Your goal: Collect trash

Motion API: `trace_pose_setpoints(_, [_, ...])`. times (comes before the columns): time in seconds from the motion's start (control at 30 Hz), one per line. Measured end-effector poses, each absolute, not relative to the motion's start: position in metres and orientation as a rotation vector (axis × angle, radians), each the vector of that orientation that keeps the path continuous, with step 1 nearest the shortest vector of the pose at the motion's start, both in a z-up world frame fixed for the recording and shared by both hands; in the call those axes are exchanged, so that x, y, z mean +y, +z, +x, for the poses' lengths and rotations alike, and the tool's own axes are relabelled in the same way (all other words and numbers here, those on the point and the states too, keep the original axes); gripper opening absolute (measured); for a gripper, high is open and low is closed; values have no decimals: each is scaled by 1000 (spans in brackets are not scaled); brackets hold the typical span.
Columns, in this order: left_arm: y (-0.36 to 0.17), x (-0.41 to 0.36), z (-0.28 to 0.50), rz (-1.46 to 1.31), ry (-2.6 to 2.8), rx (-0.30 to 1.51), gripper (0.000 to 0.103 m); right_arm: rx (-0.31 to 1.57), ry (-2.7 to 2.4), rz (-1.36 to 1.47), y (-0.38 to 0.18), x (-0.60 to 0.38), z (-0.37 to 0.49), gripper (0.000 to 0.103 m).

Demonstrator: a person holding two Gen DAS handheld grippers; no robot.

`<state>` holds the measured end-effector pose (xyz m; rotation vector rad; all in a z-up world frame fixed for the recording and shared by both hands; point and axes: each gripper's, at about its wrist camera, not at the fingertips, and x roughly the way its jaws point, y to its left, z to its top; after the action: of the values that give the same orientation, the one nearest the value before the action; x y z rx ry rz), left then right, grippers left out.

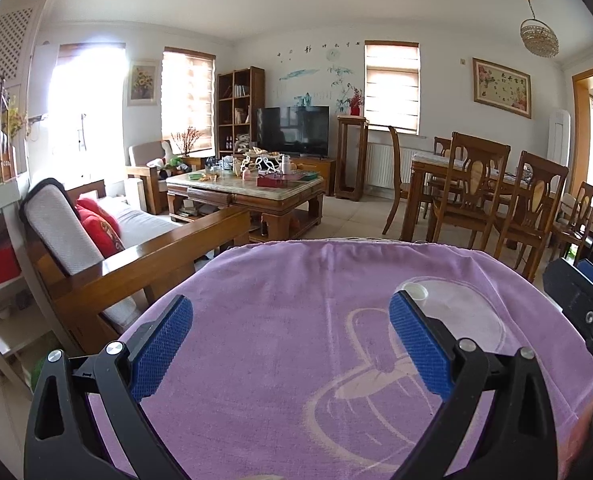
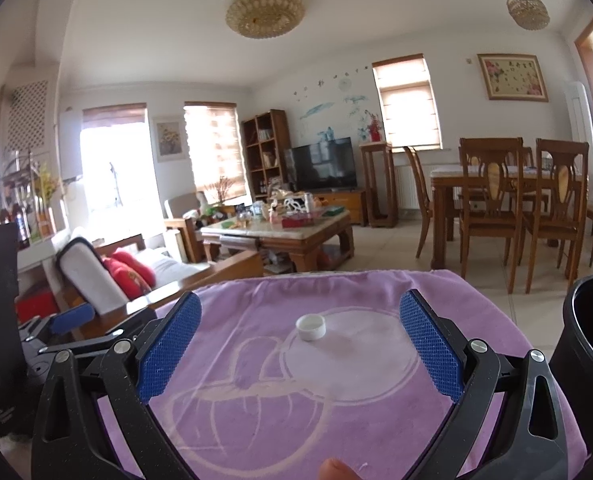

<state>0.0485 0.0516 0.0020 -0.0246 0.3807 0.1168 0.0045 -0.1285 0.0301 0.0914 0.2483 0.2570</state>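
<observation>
Here my right tongs (image 2: 300,344) hang spread wide above the purple towel (image 2: 336,420) that covers the worktop, pinching nothing, and the white bottle cap (image 2: 311,327) sits upright on the towel between the two blue pads (image 2: 168,352), nearer their tips and touching neither. My left tongs (image 1: 290,344) are spread just as wide over the same towel (image 1: 276,320), also empty; from that side the cap (image 1: 415,291) shows just past the tip of the right-hand pad (image 1: 420,348), lying on the pale circle of the towel's printed pattern. A black bin (image 2: 588,344) stands just off the towel's right edge, its open mouth upward. At the bottom edge of the right wrist view a fingertip (image 2: 338,470) pokes in. Beyond the worktop are a sofa with red cushions (image 2: 130,270), a cluttered coffee table (image 2: 280,232), and a dining table with wooden chairs (image 2: 492,208).
</observation>
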Motion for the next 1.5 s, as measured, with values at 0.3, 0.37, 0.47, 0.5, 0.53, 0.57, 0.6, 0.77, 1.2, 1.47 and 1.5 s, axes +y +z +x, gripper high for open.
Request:
trace_pose_setpoints(0.3, [2,49,47,-12,117,379,98,283,263,127,29,-136,10,98])
trace_pose_setpoints(0.37, [2,49,47,-14,118,380,98,283,262,132,30,-138,10,98])
trace_pose_setpoints(0.47, [1,49,48,-14,117,387,98,288,267,136,31,-137,9,98])
trace_pose_setpoints(0.5, [2,49,48,-14,119,388,98,288,268,138,31,-138,9,98])
trace_pose_setpoints(0.53, [2,49,48,-14,119,387,98,288,268,139,32,-137,9,98])
trace_pose_setpoints(0.57, [2,49,48,-14,118,387,98,288,268,141,31,-137,9,98])
trace_pose_setpoints(0.6, [2,49,48,-14,119,387,98,289,269,139,32,-137,9,98])
trace_pose_setpoints(0.77, [3,49,48,-16,127,390,98,290,271,142,31,-138,8,98])
trace_pose_setpoints(1.2, [4,50,48,-18,128,390,98,293,272,144,31,-138,8,98])
trace_pose_setpoints(1.47, [4,50,47,-17,133,388,98,293,272,144,32,-137,8,98])
trace_pose_setpoints(1.5, [4,50,47,-17,132,388,98,293,272,144,32,-137,8,98])
